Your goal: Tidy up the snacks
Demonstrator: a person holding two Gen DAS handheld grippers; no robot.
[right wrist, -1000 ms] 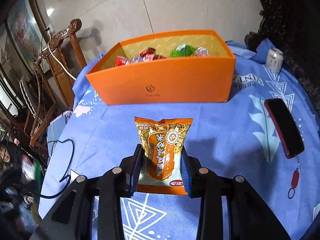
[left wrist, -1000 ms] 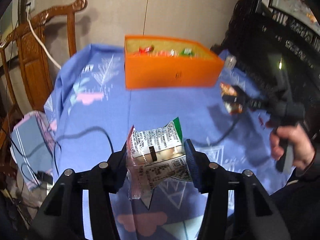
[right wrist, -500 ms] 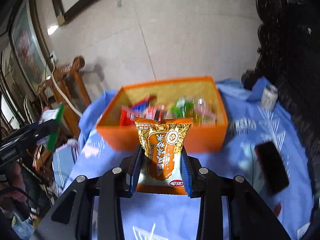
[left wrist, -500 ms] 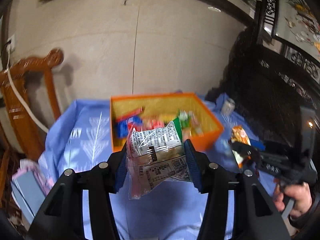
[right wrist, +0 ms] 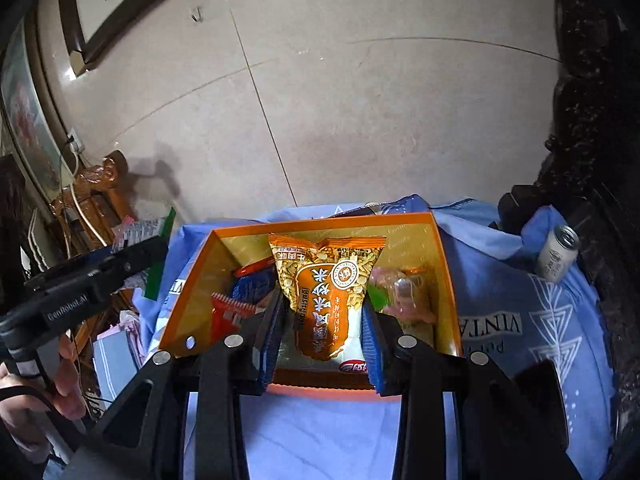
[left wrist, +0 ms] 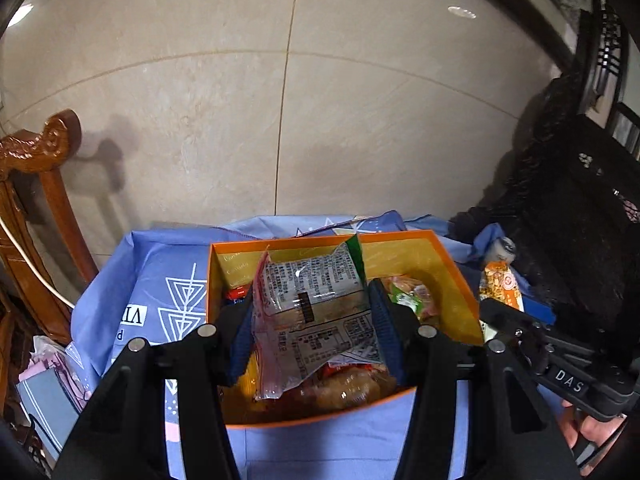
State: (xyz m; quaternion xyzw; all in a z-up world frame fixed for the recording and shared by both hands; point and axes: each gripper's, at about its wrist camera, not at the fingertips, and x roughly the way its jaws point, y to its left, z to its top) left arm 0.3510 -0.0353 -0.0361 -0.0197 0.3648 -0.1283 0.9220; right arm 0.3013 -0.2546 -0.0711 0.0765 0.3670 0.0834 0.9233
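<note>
Quick status from my end. Left wrist cam shows stuff the right one doesn't: the carved wooden chair (left wrist: 38,184) up close on the left, and the right hand-held gripper (left wrist: 490,312) poking in from the right w/ its orange packet, plus a bit of the person's hand (left wrist: 588,436) on the handle. Right wrist cam gives me the drink can (right wrist: 557,254) on the blue cloth far right, a dark phone (right wrist: 540,396) lying low right on the table (right wrist: 320,432), a framed picture (right wrist: 28,120) on the wall, and the other gripper coming in from the left w/ its packet's green edge sticking up.

Left hand-held gripper (left wrist: 312,328): jaws partway closed, blue pads pinching a clear packet w/ black print (left wrist: 316,312) by both sides. Packet hangs crumpled over the orange box (left wrist: 452,276), above the snacks already inside.

Right hand-held gripper (right wrist: 324,336): jaws fairly narrow, clamped on the orange snack bag (right wrist: 326,292), bag upright, also over the open box. Under it I see red and blue wrappers (right wrist: 240,300) on the left side of the box and a clear-wrapped pinkish pack (right wrist: 404,292) on the right. Box sits on the blue cloth (left wrist: 160,280), near the table's far edge.
</note>
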